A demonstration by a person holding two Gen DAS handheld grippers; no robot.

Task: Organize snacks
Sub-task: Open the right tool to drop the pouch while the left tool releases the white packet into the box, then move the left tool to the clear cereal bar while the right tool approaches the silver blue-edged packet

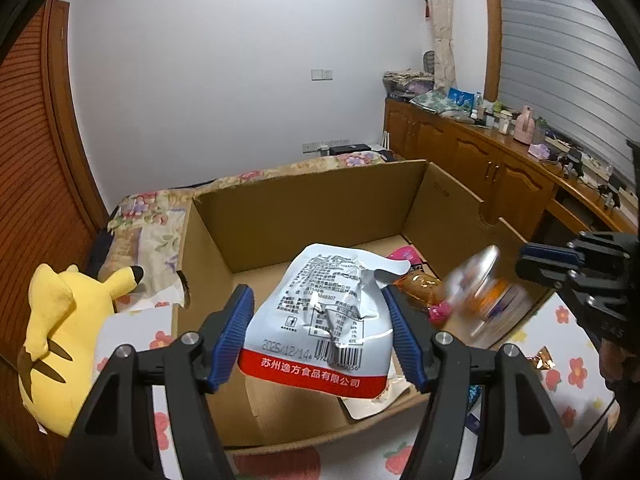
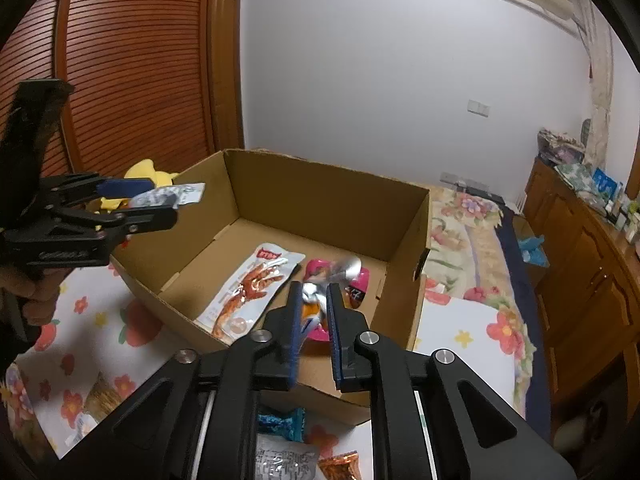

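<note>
Left wrist view first: the big cardboard box [image 1: 304,216] sits open on a bed spread with a flowered sheet [image 1: 576,364], and both tools hang over it, tilted downward. The left gripper [image 1: 320,336] reaches in from the near edge, its blue-padded jaws pressed on either side of a pale blue snack pouch [image 1: 316,312] with a red band along the bottom — the pouch is crumpled at the middle and held above the box floor. The right gripper [image 2: 314,328] comes in over the near right wall; its jaws are nearly together, pinching a small silver and orange packet [image 2: 316,300] that is too blurred to read. In the left view that same packet is only a smear near the box's right side.

On the box floor lie a long white pouch printed with chicken feet [image 2: 248,292] and a pink packet [image 2: 348,276], the latter half hidden behind the right jaws. A yellow plush toy [image 1: 60,336] rests on the bed left of the box. More wrappers — a blue one [image 2: 280,424], a silver one and an orange foil corner — lie on the sheet in front of the box, cut off by the tool's black body. A person's hand [image 2: 36,296] shows at the left gripper's handle, mostly in shadow.
</note>
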